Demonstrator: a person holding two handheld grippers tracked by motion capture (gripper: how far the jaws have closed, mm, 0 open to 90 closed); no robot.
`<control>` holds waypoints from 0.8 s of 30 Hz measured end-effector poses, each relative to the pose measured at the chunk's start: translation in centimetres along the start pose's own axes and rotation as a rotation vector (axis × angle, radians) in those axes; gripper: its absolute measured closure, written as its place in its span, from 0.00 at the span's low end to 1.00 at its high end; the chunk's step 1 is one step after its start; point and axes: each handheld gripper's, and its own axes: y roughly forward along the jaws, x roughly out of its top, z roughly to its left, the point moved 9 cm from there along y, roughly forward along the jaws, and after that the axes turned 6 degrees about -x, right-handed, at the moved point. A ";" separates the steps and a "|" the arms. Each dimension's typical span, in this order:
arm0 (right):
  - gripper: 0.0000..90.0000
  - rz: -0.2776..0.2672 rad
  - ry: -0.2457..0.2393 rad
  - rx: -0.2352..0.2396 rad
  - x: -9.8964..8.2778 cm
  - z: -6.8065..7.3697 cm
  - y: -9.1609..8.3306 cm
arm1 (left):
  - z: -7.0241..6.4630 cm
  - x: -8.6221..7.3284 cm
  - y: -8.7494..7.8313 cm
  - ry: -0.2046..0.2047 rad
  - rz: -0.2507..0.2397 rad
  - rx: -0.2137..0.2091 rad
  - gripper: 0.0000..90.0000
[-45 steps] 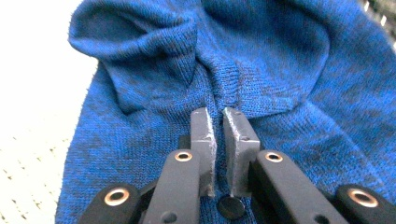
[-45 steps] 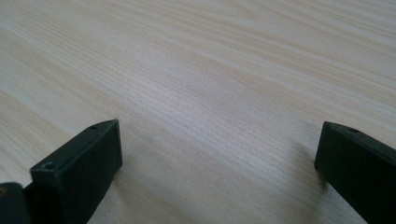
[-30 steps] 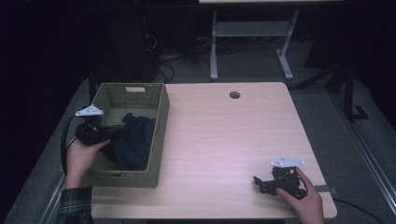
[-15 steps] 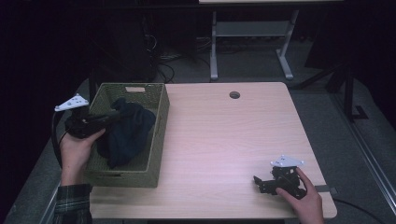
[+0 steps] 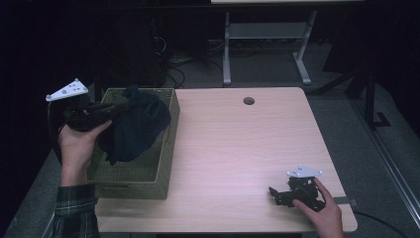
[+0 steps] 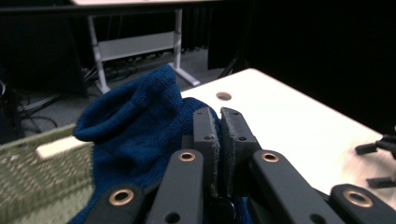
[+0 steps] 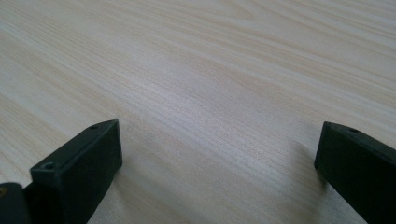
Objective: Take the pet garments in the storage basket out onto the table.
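A dark blue knitted cloth (image 5: 137,126) hangs over the woven olive basket (image 5: 163,148) at the table's left side. My left gripper (image 5: 124,105) is shut on the cloth's upper part and holds it lifted above the basket. In the left gripper view the blue knit (image 6: 135,116) bunches around the closed jaws of my left gripper (image 6: 220,116). My right gripper (image 5: 275,194) rests on the table near the front right corner, jaws wide apart. The right gripper view has bare wood between the two black fingers (image 7: 84,163) of my right gripper (image 7: 219,144).
The light wooden table (image 5: 237,148) has a round cable hole (image 5: 248,101) near its far edge. Beyond the table stand a white desk frame (image 5: 262,44) and cables on the dark floor. The basket takes up the table's left edge.
My left gripper has risen and drawn back to the left, pulling the blue cloth up out of the basket. The right gripper has stayed put.
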 end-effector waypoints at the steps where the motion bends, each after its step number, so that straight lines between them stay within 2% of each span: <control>1: 0.00 0.000 0.000 0.000 0.0 0.0 0.0 | 0.0 0.0 0.0 0.000 0.000 0.000 0.95; 5: 0.00 0.000 0.001 0.000 0.0 0.0 0.0 | -0.7 1.0 0.4 0.002 -0.020 -0.041 0.95; 6: 0.00 0.000 0.000 0.000 0.0 0.0 0.0 | -1.2 1.4 0.8 0.005 -0.028 -0.062 0.95; 24: 0.00 -0.002 0.000 0.001 0.0 0.0 0.0 | -4.3 3.4 4.4 0.030 -0.045 -0.158 0.95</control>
